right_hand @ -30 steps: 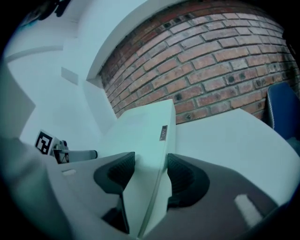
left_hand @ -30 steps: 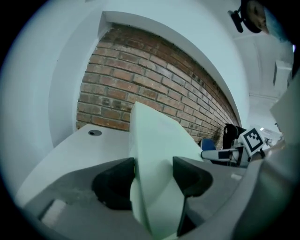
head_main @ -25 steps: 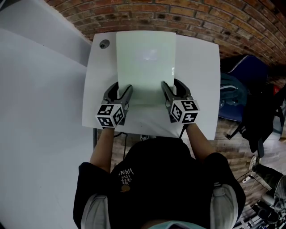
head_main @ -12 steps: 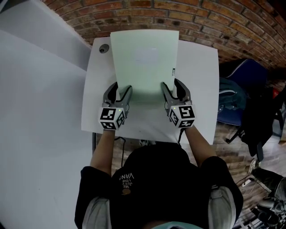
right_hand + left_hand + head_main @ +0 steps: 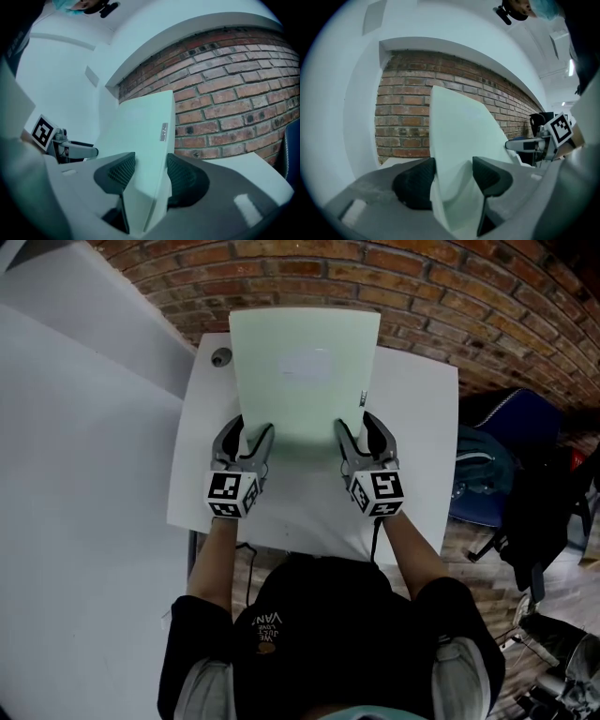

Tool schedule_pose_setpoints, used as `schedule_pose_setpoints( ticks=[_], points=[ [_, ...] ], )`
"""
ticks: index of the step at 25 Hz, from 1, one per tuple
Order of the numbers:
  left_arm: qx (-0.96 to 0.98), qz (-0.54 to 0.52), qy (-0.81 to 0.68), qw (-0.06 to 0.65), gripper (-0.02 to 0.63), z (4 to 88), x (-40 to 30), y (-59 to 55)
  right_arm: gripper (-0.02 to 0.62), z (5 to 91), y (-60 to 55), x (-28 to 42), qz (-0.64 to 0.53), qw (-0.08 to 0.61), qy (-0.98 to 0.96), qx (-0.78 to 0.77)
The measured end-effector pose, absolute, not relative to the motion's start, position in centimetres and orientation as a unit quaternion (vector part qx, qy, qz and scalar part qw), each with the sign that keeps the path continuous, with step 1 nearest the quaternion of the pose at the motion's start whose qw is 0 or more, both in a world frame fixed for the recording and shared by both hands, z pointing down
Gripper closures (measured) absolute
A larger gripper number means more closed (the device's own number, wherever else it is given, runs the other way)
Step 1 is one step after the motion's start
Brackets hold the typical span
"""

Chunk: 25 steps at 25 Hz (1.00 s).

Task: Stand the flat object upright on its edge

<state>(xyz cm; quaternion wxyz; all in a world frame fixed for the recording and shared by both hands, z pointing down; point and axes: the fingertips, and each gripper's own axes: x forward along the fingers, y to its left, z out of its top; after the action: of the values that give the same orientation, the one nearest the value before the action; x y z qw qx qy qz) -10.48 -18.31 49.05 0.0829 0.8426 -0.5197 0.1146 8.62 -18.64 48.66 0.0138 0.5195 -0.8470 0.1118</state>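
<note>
Pale green flat rigid board (image 5: 305,371), smooth and matte, with some thickness showing at the side. Bears a faint paler rectangle (image 5: 306,363) high on its face and a small silver tag (image 5: 363,397) on the right side edge. Stands tilted up over the square white table (image 5: 417,437), near edge low between the two grippers, far edge raised and, in the head view, overlapping the red brick wall (image 5: 441,296). Held at both lower corners. Left gripper (image 5: 251,427) clenched on the left side edge, the outer of its fingers against the edge, the inner on the face. Right gripper (image 5: 355,421) likewise grasping the right side edge, fingers set wide, pads on the board.

Around it: small dark round fitting (image 5: 221,357) at the table's far left corner, just beside the board's left edge. White wall panels (image 5: 84,446) close along the table's left side. Dark bags (image 5: 487,465) on the wooden floor (image 5: 469,531) to the right, well apart from the board.

Bare table surface on either side of the board and nearer than the grippers, more of it on the right than on the left. Brick wall directly behind the far table edge.
</note>
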Motion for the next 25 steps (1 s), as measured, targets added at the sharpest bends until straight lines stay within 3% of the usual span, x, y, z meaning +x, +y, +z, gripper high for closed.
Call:
schedule_pose_setpoints(
  ticks=[25],
  points=[
    [0.857, 0.109, -0.501, 0.047, 0.344, 46.5, -15.4, -27.6, 0.387, 46.4, -26.6, 3.6, 0.089, -0.006, -0.83, 0.551]
  ],
)
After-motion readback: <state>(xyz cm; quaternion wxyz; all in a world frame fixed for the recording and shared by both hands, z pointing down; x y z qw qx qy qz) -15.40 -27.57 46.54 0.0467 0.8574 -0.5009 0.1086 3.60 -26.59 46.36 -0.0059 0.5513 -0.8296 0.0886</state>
